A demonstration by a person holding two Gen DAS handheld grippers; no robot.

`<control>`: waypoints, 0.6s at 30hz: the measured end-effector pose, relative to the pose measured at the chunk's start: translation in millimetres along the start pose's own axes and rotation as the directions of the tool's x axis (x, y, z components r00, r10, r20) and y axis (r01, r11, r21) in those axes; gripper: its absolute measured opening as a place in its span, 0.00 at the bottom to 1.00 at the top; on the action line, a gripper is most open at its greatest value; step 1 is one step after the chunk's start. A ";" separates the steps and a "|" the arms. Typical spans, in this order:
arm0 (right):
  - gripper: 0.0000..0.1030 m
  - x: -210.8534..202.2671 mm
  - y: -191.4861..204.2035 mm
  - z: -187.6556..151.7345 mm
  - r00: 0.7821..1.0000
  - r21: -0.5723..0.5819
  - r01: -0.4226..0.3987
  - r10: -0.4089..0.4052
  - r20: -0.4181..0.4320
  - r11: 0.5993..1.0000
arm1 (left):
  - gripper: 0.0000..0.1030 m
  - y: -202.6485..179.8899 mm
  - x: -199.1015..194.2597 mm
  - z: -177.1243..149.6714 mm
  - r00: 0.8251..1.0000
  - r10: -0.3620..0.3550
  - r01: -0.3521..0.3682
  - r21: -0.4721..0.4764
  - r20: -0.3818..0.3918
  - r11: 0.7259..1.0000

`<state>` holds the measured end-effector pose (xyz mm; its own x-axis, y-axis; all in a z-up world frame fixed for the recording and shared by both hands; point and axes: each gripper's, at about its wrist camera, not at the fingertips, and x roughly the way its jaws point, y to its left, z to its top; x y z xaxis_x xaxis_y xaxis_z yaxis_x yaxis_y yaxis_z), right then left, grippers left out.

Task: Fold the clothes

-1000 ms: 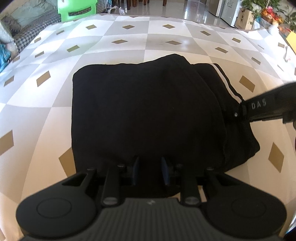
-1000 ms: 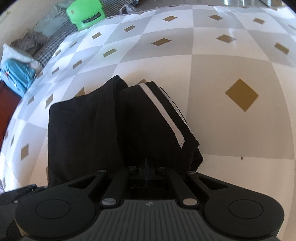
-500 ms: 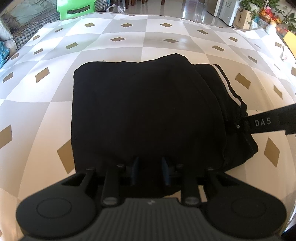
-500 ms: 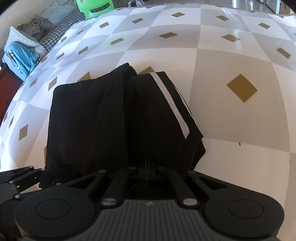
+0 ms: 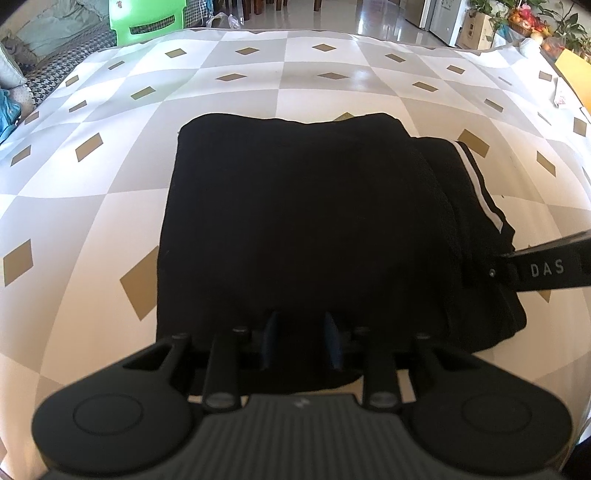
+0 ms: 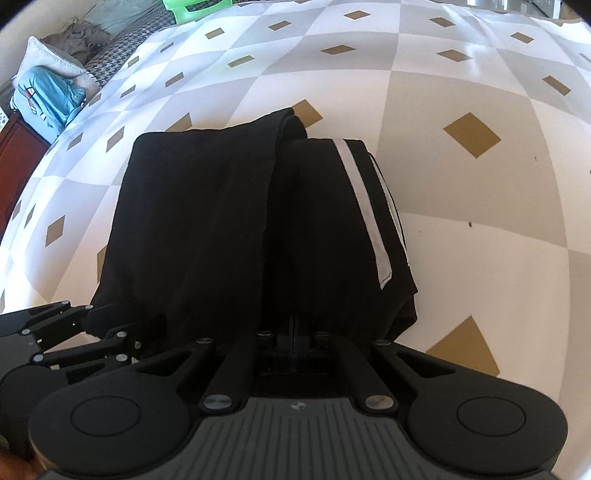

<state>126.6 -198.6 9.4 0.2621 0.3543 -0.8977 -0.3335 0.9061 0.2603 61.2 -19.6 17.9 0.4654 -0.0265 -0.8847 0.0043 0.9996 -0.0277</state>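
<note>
I have two grippers, one in each hand. In front of me lies a black garment (image 5: 303,229), folded into a thick block on a cloth with grey, white and gold diamonds (image 5: 325,77). The cloth covers a flat place, and I cannot see what is under it.

My left gripper (image 5: 301,341) is at the near edge of the garment. Its two blue pads (image 5: 269,339) stand a little apart, and black fabric lies between them. The fabric is so dark there that I cannot tell if the pads press on it or just sit around it.

My right gripper (image 6: 295,341) is at the near right edge of the garment. Its jaws are shut tight, with only a thin line between them. The black fabric comes right down to the tips, but I cannot see if any is pinched there.

On the right side of the garment runs a white stripe (image 6: 364,206). Its far end goes under a fold.

From the left camera, my right gripper shows only as a dark bar cut off by the edge. Far away is a green plastic thing (image 5: 149,16), also cut off, so I cannot tell what it is. A blue bundle (image 6: 48,98) lies at the far left, too blurry to make out.
</note>
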 end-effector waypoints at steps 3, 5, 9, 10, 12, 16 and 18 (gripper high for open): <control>0.00 -0.6 -1.3 -0.9 1.000 -0.004 -0.007 0.007 0.003 1.000 | 0.26 -0.2 0.9 -0.8 1.000 0.003 -0.003 0.010 0.012 1.000; 0.00 -0.9 -2.7 -1.0 1.000 -0.001 -0.014 0.014 0.004 1.000 | 0.26 -0.8 2.0 -0.7 1.000 0.008 -0.008 0.021 0.019 1.000; 0.00 -0.8 -1.6 -1.4 1.000 -0.016 -0.014 0.014 0.007 1.000 | 0.26 -0.3 2.7 0.1 1.000 0.006 -0.006 0.020 0.019 1.000; 0.00 -0.9 -0.8 -1.6 1.000 -0.022 -0.012 0.012 0.008 1.000 | 0.26 -0.3 2.8 0.3 1.000 0.006 -0.006 0.021 0.018 1.000; 0.00 -0.7 1.1 -1.8 1.000 -0.033 -0.007 0.007 0.010 0.999 | 0.26 0.0 3.3 0.7 1.000 0.008 -0.008 0.020 0.018 1.000; 0.00 -1.5 2.6 -2.2 1.000 -0.047 0.005 -0.004 0.010 0.999 | 0.26 -2.2 2.2 -1.5 1.000 0.010 -0.011 0.014 0.018 1.000; 0.00 -2.1 4.2 -2.2 1.000 -0.054 0.013 -0.012 0.009 0.998 | 0.26 -2.8 1.5 -2.1 1.000 0.015 -0.015 0.013 0.019 1.000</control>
<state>122.7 -196.0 11.6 0.2747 0.3451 -0.8974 -0.3788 0.8967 0.2289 60.0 -22.5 15.7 0.4823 -0.0118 -0.8760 0.0088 0.9999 -0.0086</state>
